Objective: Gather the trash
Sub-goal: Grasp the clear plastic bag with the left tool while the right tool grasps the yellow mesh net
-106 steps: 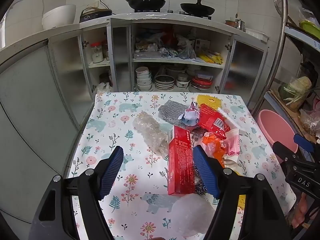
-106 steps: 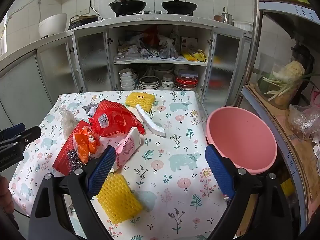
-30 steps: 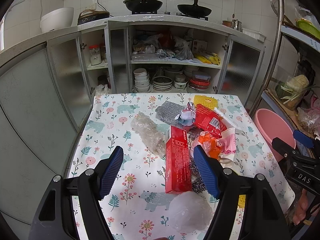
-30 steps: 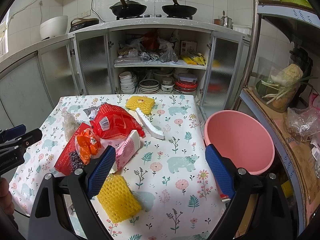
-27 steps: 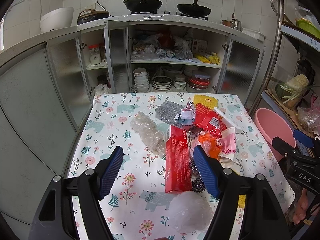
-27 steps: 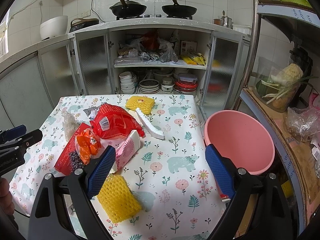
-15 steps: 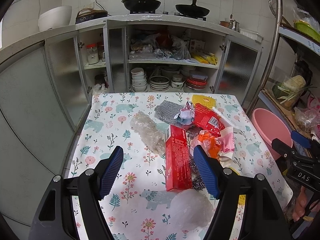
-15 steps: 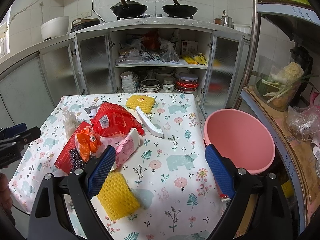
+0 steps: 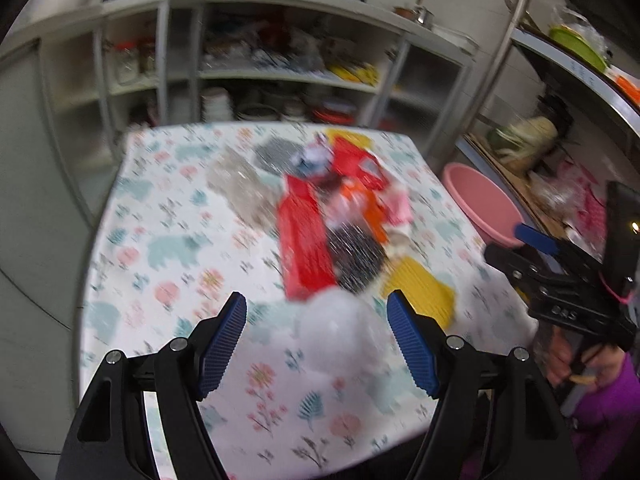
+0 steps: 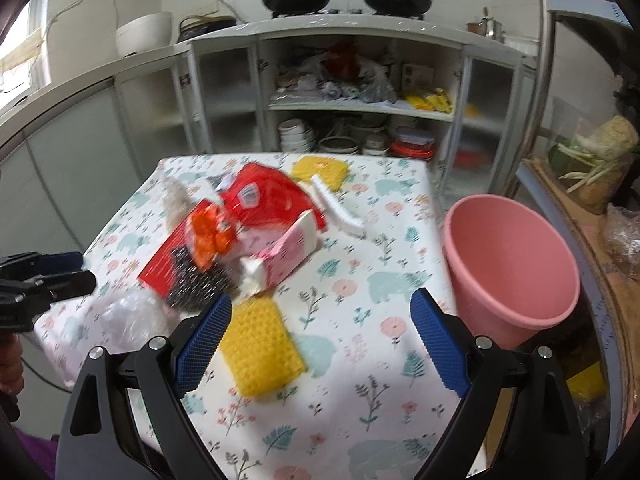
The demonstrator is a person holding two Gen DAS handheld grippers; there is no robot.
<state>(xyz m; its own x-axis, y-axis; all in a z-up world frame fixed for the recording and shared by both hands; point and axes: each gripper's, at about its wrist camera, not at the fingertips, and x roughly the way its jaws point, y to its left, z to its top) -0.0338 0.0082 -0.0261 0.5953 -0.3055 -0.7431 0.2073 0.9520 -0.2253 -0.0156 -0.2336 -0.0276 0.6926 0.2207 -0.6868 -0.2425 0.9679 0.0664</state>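
Trash lies piled on a floral tablecloth: a long red box, a dark scrubber, a yellow foam net, a red bag, a pink carton, an orange wrapper and a white plastic wad. My left gripper is open, hovering over the white wad near the table's front. My right gripper is open above the yellow foam net. A pink bucket stands off the table's right edge.
Bubble wrap, a grey mesh pad, a second yellow net and a white foam strip lie toward the back. Open cupboards with dishes stand behind. A rack with vegetables is on the right.
Both grippers have dropped lower and moved forward over the table, with motion blur. The left one now sits over the white wad, the right one over the front yellow net. Both stay open.
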